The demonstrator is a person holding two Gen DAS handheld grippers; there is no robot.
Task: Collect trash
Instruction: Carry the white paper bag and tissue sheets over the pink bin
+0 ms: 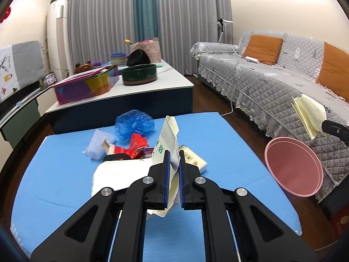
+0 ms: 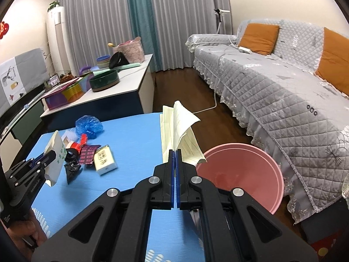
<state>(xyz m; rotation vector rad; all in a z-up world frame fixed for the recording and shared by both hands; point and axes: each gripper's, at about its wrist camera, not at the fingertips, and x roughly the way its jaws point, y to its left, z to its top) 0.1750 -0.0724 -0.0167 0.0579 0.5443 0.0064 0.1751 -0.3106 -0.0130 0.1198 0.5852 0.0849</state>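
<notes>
My left gripper [image 1: 173, 155] is shut on a cream paper bag with green print [image 1: 168, 139], held above the blue table [image 1: 229, 144]; it also shows in the right wrist view [image 2: 54, 155]. My right gripper [image 2: 175, 152] is shut on folded lined yellow paper [image 2: 178, 128], held near the rim of the pink bin [image 2: 244, 174]; the paper also shows in the left wrist view [image 1: 309, 113]. On the table lie a blue plastic bag [image 1: 134, 125], bubble wrap [image 1: 98, 144], a red wrapper [image 1: 135, 146], a black wrapper [image 2: 73, 170] and a small cream box [image 2: 104, 159].
The pink bin [image 1: 293, 168] stands off the table's right edge, beside a grey quilted sofa [image 2: 272, 91]. A white-topped low table [image 1: 139, 87] behind holds a colourful tin [image 1: 85, 85], a dark green bowl [image 1: 139, 74] and other dishes. Wooden floor lies between.
</notes>
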